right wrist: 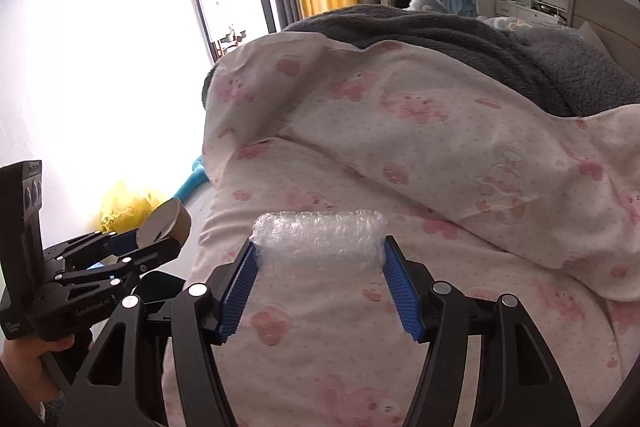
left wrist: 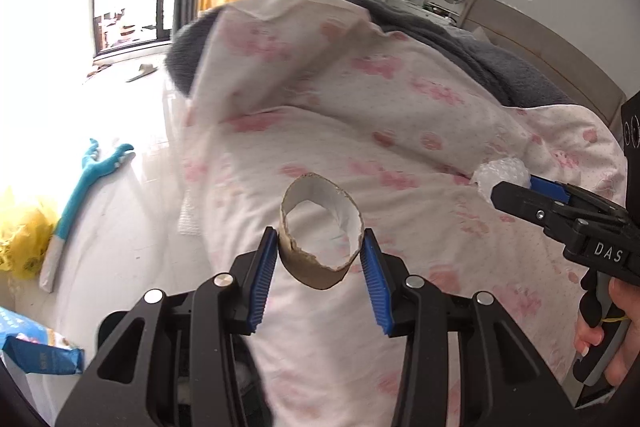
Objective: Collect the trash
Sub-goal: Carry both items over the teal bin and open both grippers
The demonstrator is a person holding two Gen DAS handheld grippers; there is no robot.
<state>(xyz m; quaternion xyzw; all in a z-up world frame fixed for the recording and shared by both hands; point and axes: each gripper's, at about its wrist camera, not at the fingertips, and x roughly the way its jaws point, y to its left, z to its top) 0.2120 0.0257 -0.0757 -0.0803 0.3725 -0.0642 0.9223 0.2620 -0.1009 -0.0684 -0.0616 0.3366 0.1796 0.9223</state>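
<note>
My left gripper (left wrist: pixel 320 243) is shut on a squashed cardboard tube (left wrist: pixel 320 259), brown outside and white inside, held open end up above the bed. The same tube (right wrist: pixel 168 221) shows at the left of the right wrist view, between the left gripper's blue pads. My right gripper (right wrist: pixel 318 247) is shut on a wad of clear bubble wrap (right wrist: pixel 320 237) pinched between both blue pads. In the left wrist view that bubble wrap (left wrist: pixel 502 175) and the right gripper (left wrist: pixel 524 193) sit at the right edge, with a hand (left wrist: pixel 618 339) on the handle.
A pink-printed white quilt (right wrist: pixel 420 155) covers the bed, with a grey blanket (right wrist: pixel 460 39) behind it. On the floor to the left lie a yellow plastic bag (left wrist: pixel 20 239), a blue and white stick-like item (left wrist: pixel 84 195) and a blue packet (left wrist: pixel 36 347). Curtains and hung clothes stand at the back.
</note>
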